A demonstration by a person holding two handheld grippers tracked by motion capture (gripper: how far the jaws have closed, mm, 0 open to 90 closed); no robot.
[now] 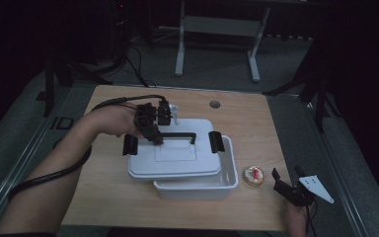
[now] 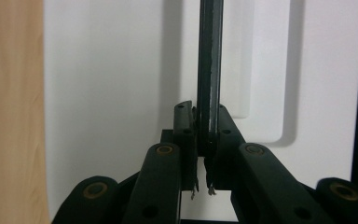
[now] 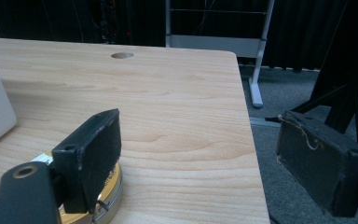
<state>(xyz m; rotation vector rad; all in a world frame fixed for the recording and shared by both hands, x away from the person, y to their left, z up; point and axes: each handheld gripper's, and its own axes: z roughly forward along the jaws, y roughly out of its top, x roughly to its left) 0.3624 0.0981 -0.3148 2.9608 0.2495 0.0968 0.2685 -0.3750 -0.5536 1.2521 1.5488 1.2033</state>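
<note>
A white lid (image 1: 177, 159) with a black handle (image 1: 178, 134) and a black clip at each end hangs tilted over a white box (image 1: 229, 178), shifted to the box's left and back. My left gripper (image 1: 156, 138) is shut on the left part of the handle. In the left gripper view the thin black handle (image 2: 209, 70) runs up from between the pressed jaws of the left gripper (image 2: 203, 135), with the lid (image 2: 112, 93) behind it. My right gripper (image 1: 288, 178) rests open at the table's front right, beside a small round gold tin (image 1: 253, 176).
In the right gripper view the tin (image 3: 108, 196) sits behind the left finger of the right gripper (image 3: 200, 149), near the wooden table's (image 3: 168, 93) right edge. A cable hole (image 1: 214, 104) lies at the back. A metal stand's legs (image 1: 179, 59) are on the floor beyond.
</note>
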